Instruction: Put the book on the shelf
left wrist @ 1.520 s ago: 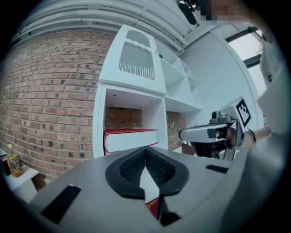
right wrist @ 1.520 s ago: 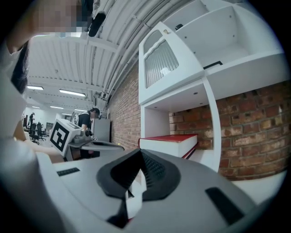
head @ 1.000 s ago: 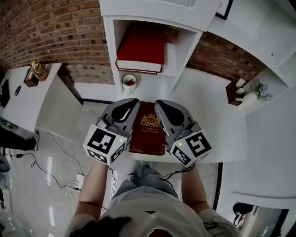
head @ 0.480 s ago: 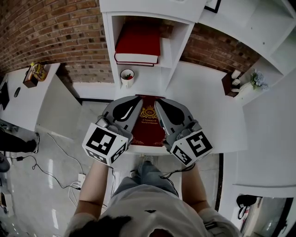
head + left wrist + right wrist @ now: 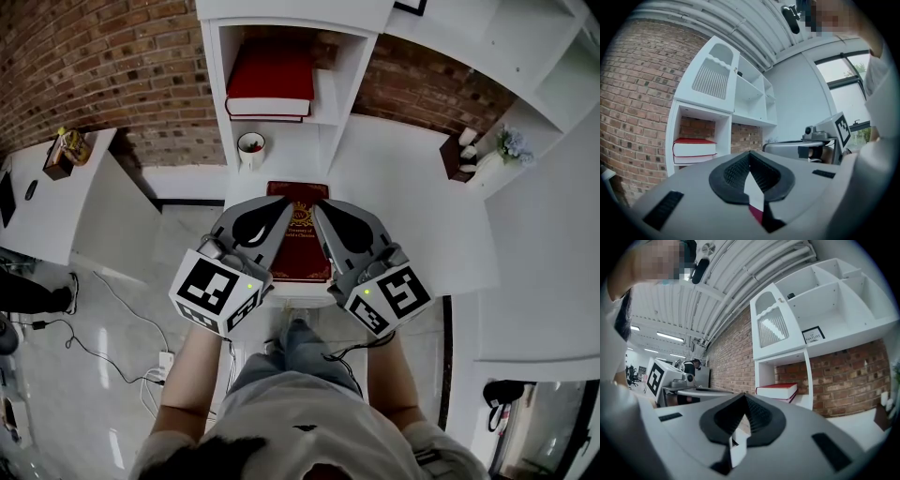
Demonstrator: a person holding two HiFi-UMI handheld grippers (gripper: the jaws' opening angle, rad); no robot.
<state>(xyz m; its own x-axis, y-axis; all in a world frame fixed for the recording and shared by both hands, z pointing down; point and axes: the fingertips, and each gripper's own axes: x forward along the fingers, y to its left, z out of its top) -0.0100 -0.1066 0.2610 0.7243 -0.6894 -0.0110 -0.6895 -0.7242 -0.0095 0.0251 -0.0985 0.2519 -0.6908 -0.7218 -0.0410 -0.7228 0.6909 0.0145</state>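
Book (image 5: pixel 298 246): dark red cover with a gold crest, held flat between the two grippers over the near edge of the white desk (image 5: pixel 412 216), in front of the shelf (image 5: pixel 211 84) and apart from it.

Far left: white side table (image 5: pixel 37 206) with a small box (image 5: pixel 66 155) on its far end. Brick wall (image 5: pixel 94 66) behind.

Left gripper (image 5: pixel 265 217): jaws closed on the book's left edge. Its own view shows a sliver of white pages and red cover pinched between the pads.

Straight ahead: the shelf's lower compartment holds a stack of red books (image 5: pixel 272 80) lying flat. A cup (image 5: pixel 250 145) stands on the desk below it.

Right gripper (image 5: pixel 333 220): jaws clamped on the book's right edge, with white page edge between the pads.

Far right on the desk: a brown box (image 5: pixel 453 157), and pale flowers (image 5: pixel 511 142) just beside it.
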